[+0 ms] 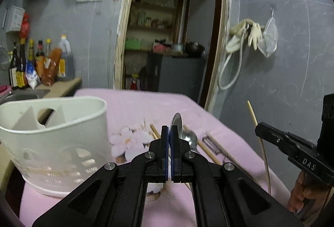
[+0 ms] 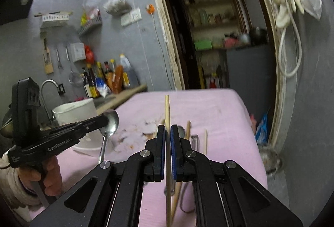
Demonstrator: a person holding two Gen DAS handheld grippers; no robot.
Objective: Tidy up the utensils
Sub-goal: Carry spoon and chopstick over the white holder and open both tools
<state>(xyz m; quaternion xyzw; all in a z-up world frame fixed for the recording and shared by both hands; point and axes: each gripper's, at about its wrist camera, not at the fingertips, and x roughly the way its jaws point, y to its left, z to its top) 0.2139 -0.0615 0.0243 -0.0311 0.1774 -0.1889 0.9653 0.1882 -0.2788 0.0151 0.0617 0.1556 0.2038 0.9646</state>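
Note:
My left gripper point(image 1: 169, 129) is shut on a metal spoon point(image 1: 176, 122), bowl up, held above the pink cloth point(image 1: 135, 105); it also shows in the right wrist view point(image 2: 105, 120) with the spoon point(image 2: 109, 122). My right gripper point(image 2: 168, 129) is shut on a wooden chopstick point(image 2: 167, 110), held upright; the same chopstick point(image 1: 258, 139) and gripper point(image 1: 258, 128) show in the left wrist view. The white slotted utensil holder point(image 1: 56, 139) stands to the left, also in the right wrist view point(image 2: 75, 110). On the cloth lie another spoon point(image 1: 190, 139), chopsticks point(image 1: 208, 151) and a peeler point(image 1: 210, 141).
A sink with a tap point(image 2: 47, 85) and sauce bottles point(image 1: 31, 64) are on the counter at the left. An open doorway point(image 1: 171, 34) is behind the table. A grey wall with hanging gloves point(image 1: 250, 34) is on the right. A metal bowl point(image 2: 269, 156) sits on the floor.

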